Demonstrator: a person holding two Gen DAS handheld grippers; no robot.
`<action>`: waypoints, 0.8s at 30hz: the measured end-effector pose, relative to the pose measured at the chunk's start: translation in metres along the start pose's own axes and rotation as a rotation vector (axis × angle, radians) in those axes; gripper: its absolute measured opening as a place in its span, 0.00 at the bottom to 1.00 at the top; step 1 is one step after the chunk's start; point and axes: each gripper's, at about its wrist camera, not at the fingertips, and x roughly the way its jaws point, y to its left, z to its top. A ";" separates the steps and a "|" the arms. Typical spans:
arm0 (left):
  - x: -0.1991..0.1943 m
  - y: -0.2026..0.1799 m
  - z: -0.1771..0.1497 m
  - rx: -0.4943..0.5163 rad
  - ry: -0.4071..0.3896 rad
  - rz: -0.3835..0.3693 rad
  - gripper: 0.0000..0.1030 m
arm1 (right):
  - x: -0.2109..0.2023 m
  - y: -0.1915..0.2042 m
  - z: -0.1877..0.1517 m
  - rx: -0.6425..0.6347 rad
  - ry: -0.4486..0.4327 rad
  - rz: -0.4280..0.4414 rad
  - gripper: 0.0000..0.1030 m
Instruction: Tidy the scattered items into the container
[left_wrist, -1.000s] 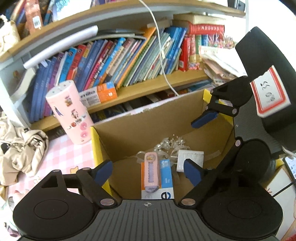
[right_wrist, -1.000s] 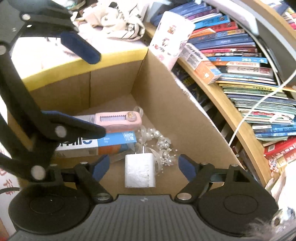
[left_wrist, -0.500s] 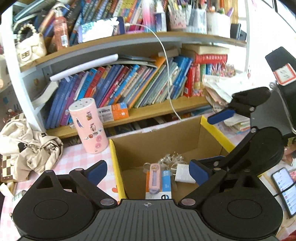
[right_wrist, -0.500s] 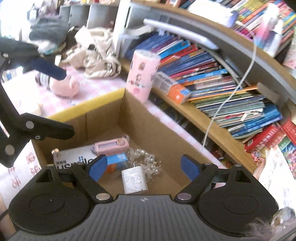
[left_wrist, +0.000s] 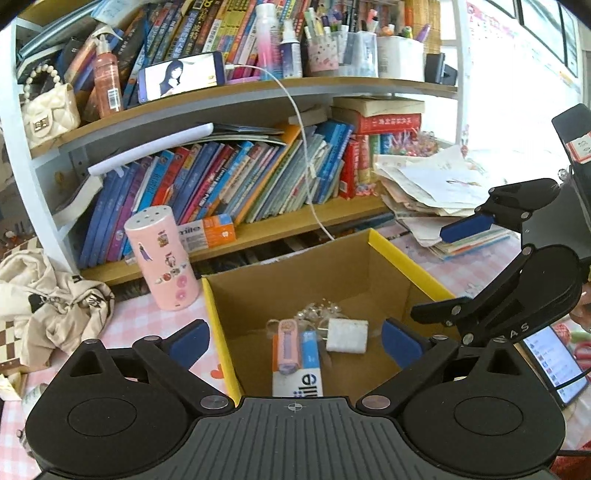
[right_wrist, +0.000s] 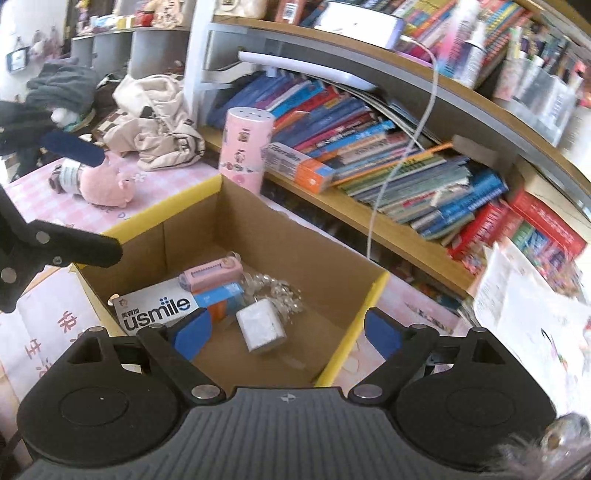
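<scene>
From my left wrist view, my left gripper (left_wrist: 295, 341) hangs spread and empty above the cardboard box (left_wrist: 410, 267). Inside lie a hard white charger (left_wrist: 347, 335), a smooth pink case (left_wrist: 287, 347) on a toothpaste carton (left_wrist: 308, 369), and tangled beads (left_wrist: 317, 310).

From my right wrist view, my right gripper (right_wrist: 288, 330) gapes empty too. I judge the charger (right_wrist: 261, 328) light and rigid, best pinched across its flat sides; the beads (right_wrist: 277, 291) would snag.
</scene>
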 end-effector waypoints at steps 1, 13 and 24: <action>-0.002 0.000 -0.002 0.001 -0.004 -0.004 0.98 | -0.003 0.001 -0.002 0.009 -0.002 -0.013 0.88; -0.036 0.008 -0.022 -0.018 -0.099 -0.024 0.98 | -0.042 0.028 -0.021 0.174 -0.045 -0.115 0.90; -0.064 0.034 -0.057 -0.044 -0.074 -0.039 0.99 | -0.053 0.081 -0.035 0.262 0.004 -0.148 0.93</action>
